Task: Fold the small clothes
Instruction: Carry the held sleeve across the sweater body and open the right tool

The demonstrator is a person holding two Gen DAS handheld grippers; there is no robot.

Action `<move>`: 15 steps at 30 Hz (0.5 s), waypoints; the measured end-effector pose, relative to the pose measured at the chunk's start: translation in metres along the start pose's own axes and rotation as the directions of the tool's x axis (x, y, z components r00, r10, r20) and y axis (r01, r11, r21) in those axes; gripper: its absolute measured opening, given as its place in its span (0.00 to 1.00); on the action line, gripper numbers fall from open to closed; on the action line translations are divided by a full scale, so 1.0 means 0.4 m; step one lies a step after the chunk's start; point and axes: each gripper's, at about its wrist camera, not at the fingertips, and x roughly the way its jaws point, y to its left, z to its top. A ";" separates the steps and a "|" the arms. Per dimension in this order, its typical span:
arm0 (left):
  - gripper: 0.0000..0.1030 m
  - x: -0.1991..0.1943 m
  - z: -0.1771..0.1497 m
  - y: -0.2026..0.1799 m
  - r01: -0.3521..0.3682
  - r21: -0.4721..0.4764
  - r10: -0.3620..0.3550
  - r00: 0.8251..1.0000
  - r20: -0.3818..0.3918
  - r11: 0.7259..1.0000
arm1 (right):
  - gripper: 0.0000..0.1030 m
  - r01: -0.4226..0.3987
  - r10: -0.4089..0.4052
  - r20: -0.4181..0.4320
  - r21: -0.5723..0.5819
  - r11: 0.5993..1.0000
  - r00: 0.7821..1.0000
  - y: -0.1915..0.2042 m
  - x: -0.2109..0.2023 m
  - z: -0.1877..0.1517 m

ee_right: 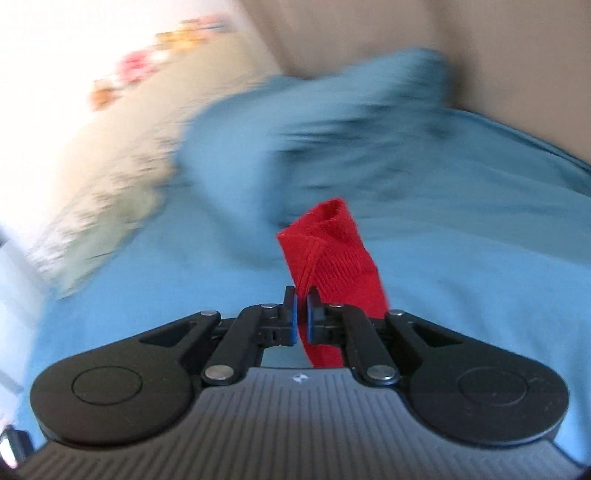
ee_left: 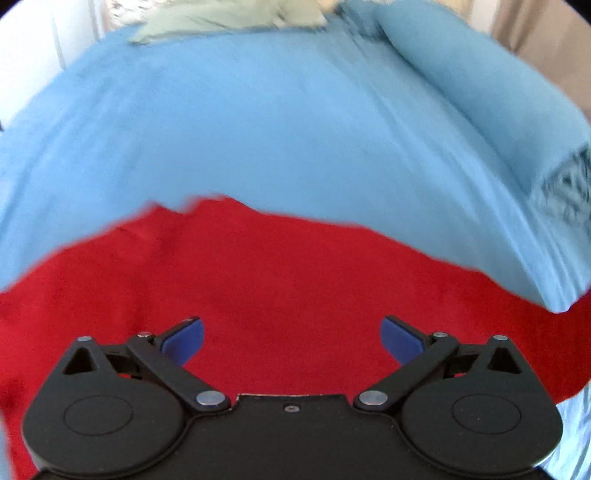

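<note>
A red knit garment [ee_left: 258,280] lies spread on a light blue bedsheet [ee_left: 258,129]. My left gripper [ee_left: 291,338] is open, its blue pads [ee_left: 184,338] wide apart just above the red cloth, holding nothing. In the right wrist view, my right gripper [ee_right: 302,314] is shut on a folded edge of the red garment [ee_right: 332,251], which sticks up beyond the fingers above the sheet [ee_right: 461,277]. That view is motion-blurred.
A blue pillow [ee_left: 480,85] lies at the right of the bed. A pale green cloth [ee_left: 229,16] sits at the far edge. In the right wrist view a pale floral fabric [ee_right: 99,210] lies left, and a beige wall [ee_right: 480,48] is behind.
</note>
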 end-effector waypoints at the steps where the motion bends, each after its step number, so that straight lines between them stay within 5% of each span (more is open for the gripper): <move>1: 1.00 -0.031 0.005 0.046 -0.005 -0.011 0.005 1.000 0.011 1.000 | 0.20 -0.049 0.049 -0.005 -0.025 0.998 0.999 0.064 -0.002 -0.005; 4: 1.00 -0.117 0.010 0.204 -0.015 -0.037 0.017 0.998 0.057 0.999 | 0.20 -0.222 0.218 -0.044 -0.119 0.968 0.975 0.286 -0.012 -0.053; 8: 1.00 -0.197 -0.011 0.399 -0.067 -0.052 0.071 0.994 0.089 0.996 | 0.20 -0.400 0.375 -0.148 -0.230 0.887 0.915 0.546 -0.026 -0.201; 15: 1.00 -0.177 -0.142 0.620 -0.067 -0.173 0.072 0.997 0.023 0.983 | 0.19 -0.535 0.411 -0.350 -0.432 0.726 0.842 0.791 0.015 -0.615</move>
